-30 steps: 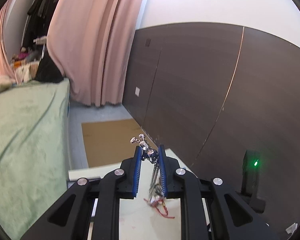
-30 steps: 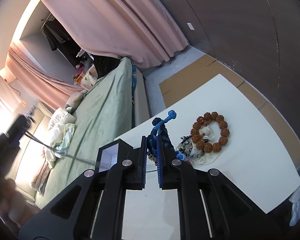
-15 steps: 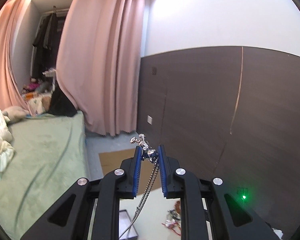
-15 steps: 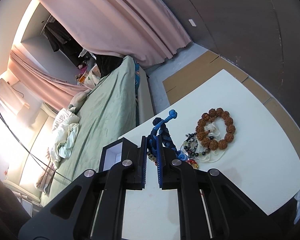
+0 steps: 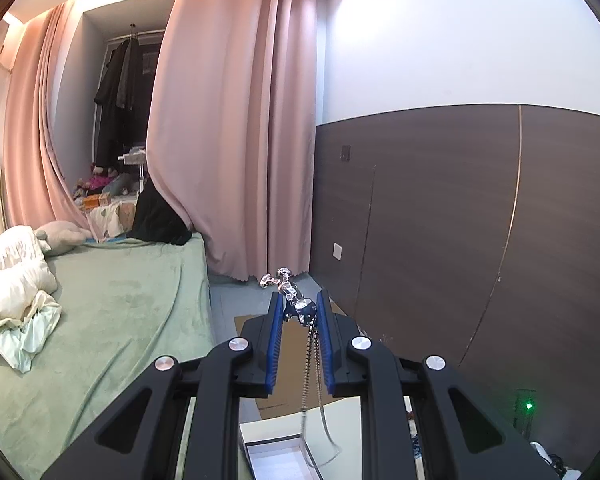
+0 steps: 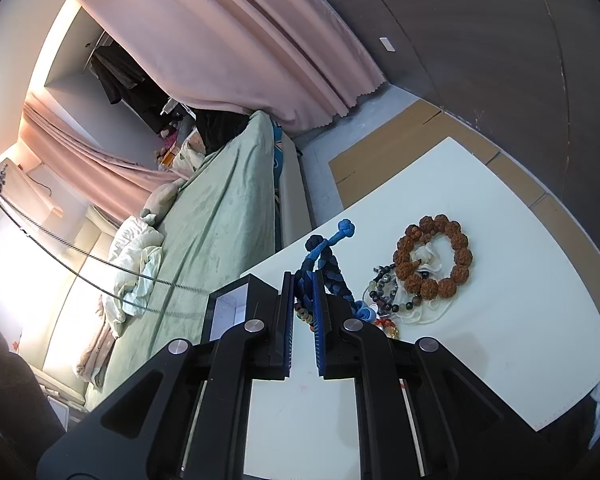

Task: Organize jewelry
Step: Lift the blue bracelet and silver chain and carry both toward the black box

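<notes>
My left gripper [image 5: 299, 303] is shut on a silver chain necklace [image 5: 288, 289], held high above the table; its chain hangs down toward an open black box [image 5: 278, 454]. The chain also shows in the right wrist view [image 6: 100, 272], stretched across the far left. My right gripper [image 6: 303, 280] is shut on a blue braided bracelet [image 6: 327, 250] just above the white table [image 6: 500, 344]. A brown bead bracelet [image 6: 434, 256] and a heap of small bead strands [image 6: 388, 294] lie on the table to the right. The black box [image 6: 230, 306] stands left of my right gripper.
A bed with a green cover [image 5: 112, 328] stands left of the table. Pink curtains [image 5: 236, 128] and a dark panelled wall [image 5: 460, 232] lie beyond. Cardboard [image 6: 396, 148] covers the floor past the table's far edge. A device with a green light [image 5: 529, 405] sits at lower right.
My left gripper has risen and tilted up with the necklace, pulling the chain clear of the jewelry heap; the box now shows below it. My right gripper has barely moved.
</notes>
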### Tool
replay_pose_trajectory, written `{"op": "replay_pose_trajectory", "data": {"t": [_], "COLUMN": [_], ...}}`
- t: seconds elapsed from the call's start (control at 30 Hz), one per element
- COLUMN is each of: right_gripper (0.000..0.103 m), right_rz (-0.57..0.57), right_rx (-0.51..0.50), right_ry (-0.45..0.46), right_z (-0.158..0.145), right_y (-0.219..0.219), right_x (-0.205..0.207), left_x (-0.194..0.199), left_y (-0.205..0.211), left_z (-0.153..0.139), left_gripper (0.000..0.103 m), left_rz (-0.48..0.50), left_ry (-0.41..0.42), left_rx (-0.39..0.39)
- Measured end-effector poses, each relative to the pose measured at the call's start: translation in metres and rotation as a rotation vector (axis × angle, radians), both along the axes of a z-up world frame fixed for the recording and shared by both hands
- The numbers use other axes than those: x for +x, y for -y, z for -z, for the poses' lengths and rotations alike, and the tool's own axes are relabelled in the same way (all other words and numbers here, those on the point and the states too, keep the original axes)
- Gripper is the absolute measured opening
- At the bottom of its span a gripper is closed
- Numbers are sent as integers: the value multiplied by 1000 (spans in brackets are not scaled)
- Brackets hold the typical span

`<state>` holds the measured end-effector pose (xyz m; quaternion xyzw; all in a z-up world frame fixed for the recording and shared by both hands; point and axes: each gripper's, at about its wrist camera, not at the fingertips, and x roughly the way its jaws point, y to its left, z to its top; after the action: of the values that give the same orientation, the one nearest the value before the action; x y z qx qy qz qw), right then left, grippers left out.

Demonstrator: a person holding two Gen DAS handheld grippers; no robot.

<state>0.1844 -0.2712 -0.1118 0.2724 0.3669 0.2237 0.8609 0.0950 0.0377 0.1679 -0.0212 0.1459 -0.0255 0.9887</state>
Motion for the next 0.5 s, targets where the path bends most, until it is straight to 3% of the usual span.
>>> {"op": "replay_pose_trajectory", "data": {"t": [0.5], "right_gripper": [10], "right_rz": [-20], "right_rx": [-3], "right_ry": [7], "right_z": [-1], "right_y": [-3], "right_x": [2], "left_x": [34], "left_y": [-11], "left_z": [39], "left_gripper": [15], "left_rz": [-21], "left_ry": [-82], "left_rx": [-8]}}
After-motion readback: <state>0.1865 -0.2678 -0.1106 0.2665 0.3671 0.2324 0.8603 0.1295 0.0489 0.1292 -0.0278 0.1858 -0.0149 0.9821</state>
